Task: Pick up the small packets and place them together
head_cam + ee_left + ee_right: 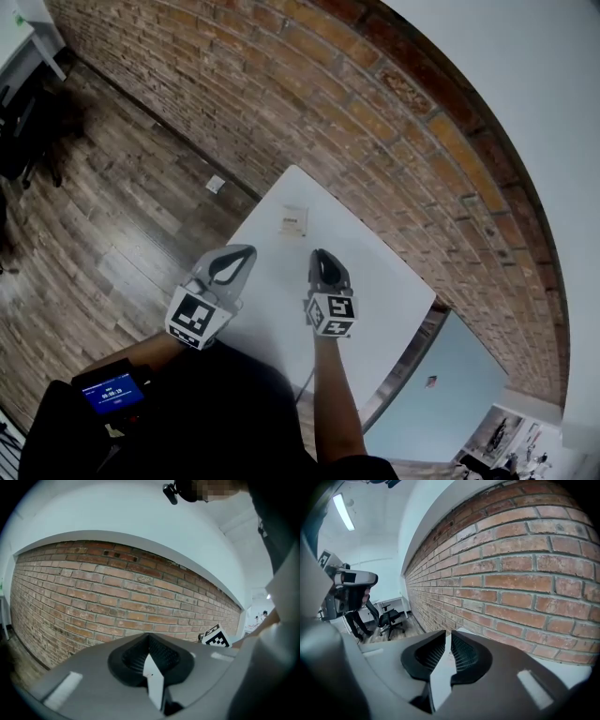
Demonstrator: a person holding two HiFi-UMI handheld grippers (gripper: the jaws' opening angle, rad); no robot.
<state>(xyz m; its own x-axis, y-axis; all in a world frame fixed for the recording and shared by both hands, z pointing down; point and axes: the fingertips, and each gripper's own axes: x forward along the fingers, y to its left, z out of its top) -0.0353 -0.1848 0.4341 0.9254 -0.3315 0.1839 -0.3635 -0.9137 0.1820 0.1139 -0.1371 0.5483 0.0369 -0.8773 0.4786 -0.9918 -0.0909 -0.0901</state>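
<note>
Packets (293,220) lie close together at the far end of the white counter (375,272), well ahead of both tools. My left hand-held gripper (148,638) is closed and empty. My right hand-held gripper (449,637) is parted a crack, with nothing between its jaws. The gathering looks finished to me, so next I'd only check for strays.

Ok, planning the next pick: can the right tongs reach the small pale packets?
Probably yes: the small pale flat packets lie in the open on the white table, only bare tabletop between them and the right tongs.
</note>
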